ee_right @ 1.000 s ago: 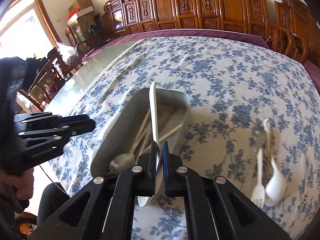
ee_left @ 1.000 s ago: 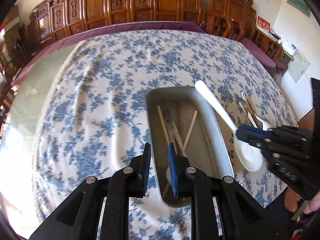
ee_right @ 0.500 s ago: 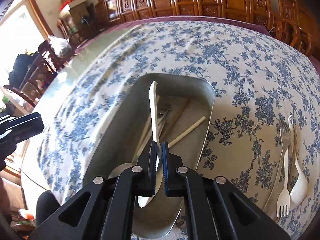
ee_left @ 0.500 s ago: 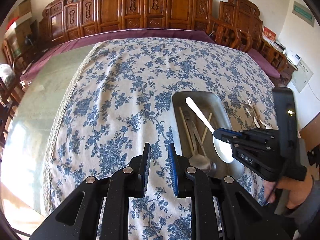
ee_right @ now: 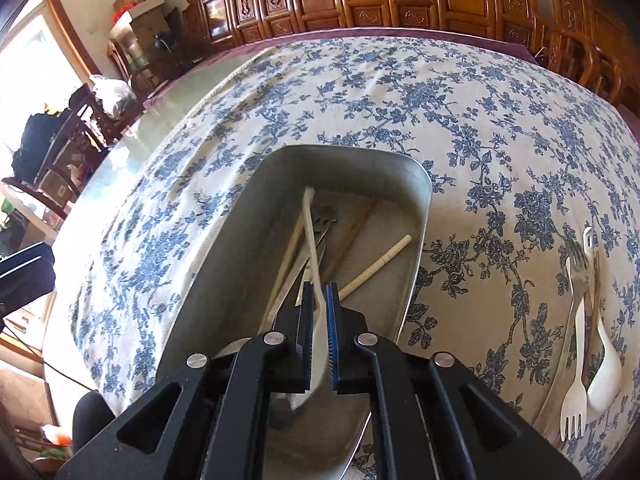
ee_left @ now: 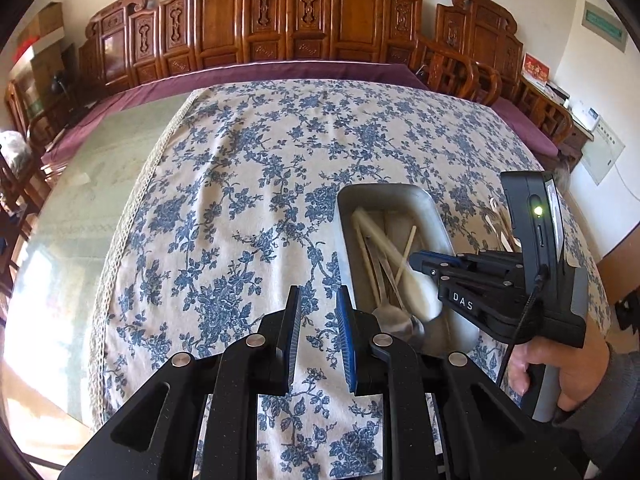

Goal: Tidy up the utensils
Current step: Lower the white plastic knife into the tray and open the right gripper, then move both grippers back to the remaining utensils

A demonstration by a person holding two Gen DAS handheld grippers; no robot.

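The white spoon's (ee_right: 311, 240) bowel end was hidden behind the right gripper (ee_right: 319, 322) at six o'clock, so contact with the metal tray (ee_right: 416, 248) could not be told. At three o'clock in the left view, the right gripper (ee_left: 424, 260) covered the utensils lying on the tablecloth (ee_left: 248, 200).
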